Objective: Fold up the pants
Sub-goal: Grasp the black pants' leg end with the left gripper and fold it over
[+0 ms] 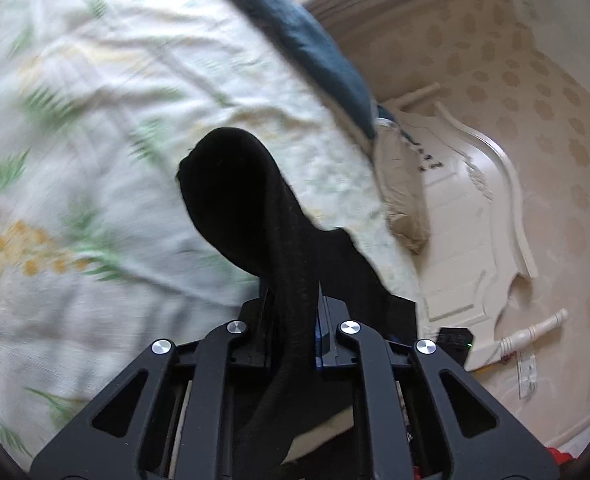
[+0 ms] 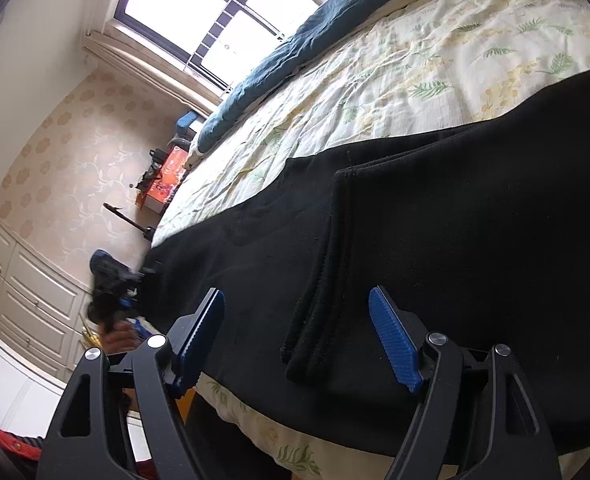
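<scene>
The black pants (image 2: pixel 435 216) lie spread across the floral bedsheet (image 2: pixel 395 64), with a folded layer and its hem edge lying on top near the bed's front edge. My right gripper (image 2: pixel 295 332) is open, its blue pads (image 2: pixel 393 336) astride that folded edge just above the cloth. My left gripper (image 1: pixel 293 312) is shut on a bunch of the black pants (image 1: pixel 239 200), which bulges up past the fingertips and drapes back over the gripper. The left gripper also shows, blurred, in the right wrist view (image 2: pixel 115 292) at the pants' far end.
A dark blue blanket (image 2: pixel 295 56) runs along the far side of the bed, and shows in the left view (image 1: pixel 307 40). A beige pillow (image 1: pixel 403 192) leans on the cream headboard (image 1: pixel 475 216). A window (image 2: pixel 215 12), white drawers (image 2: pixel 23 292) and an orange box (image 2: pixel 167 180) are beside the bed.
</scene>
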A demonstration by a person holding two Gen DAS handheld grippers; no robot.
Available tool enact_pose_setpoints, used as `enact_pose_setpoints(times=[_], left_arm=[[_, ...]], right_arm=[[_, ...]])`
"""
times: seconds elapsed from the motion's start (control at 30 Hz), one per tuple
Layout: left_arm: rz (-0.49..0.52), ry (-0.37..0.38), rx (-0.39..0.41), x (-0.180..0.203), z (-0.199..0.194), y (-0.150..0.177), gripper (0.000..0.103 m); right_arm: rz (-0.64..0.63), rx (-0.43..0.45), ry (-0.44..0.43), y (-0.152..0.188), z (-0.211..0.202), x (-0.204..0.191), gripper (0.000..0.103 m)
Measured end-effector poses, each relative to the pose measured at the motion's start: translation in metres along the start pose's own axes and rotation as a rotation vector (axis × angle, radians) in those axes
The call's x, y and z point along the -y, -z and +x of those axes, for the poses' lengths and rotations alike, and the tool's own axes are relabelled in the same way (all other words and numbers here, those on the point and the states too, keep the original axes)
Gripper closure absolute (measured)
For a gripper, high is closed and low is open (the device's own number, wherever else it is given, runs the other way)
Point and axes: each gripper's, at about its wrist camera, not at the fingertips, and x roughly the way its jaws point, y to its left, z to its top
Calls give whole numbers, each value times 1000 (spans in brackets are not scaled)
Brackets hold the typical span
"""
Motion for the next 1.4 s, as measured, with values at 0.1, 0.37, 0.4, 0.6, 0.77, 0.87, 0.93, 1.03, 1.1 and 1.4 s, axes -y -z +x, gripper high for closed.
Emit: enact_pose_setpoints(times=[0.1, 0.37, 0.4, 0.6, 0.77, 0.87, 0.93, 1.03, 1.1, 1.4], left_arm=[[87, 18, -6, 47, 2, -3, 91], [225, 48, -79, 150, 47, 2, 91], [240, 44, -89, 160, 55, 4, 91], [343, -13, -158, 217, 119, 21, 91], [432, -105, -197, 249, 179, 47, 91], [465, -144, -223, 262, 218, 67, 91], [486, -182, -238, 267, 241, 80, 91], [523, -228, -268, 273, 278, 104, 91], [536, -246, -291, 275, 294, 116, 91], [673, -370, -272, 282, 334, 156, 74]], right_arm=[[-14, 9, 32, 3, -1, -10, 29], [1, 17, 7, 15, -17, -13, 29], [9, 18, -2, 17, -21, -12, 29], [25, 52, -12, 31, -45, -10, 29], [32, 89, -9, 42, -72, -8, 29], [42, 104, 4, 49, -85, -5, 29], [52, 117, 16, 55, -95, -2, 29], [73, 132, 34, 62, -108, 6, 29], [89, 140, 50, 68, -114, 13, 29], [162, 169, 99, 84, -133, 35, 29]])
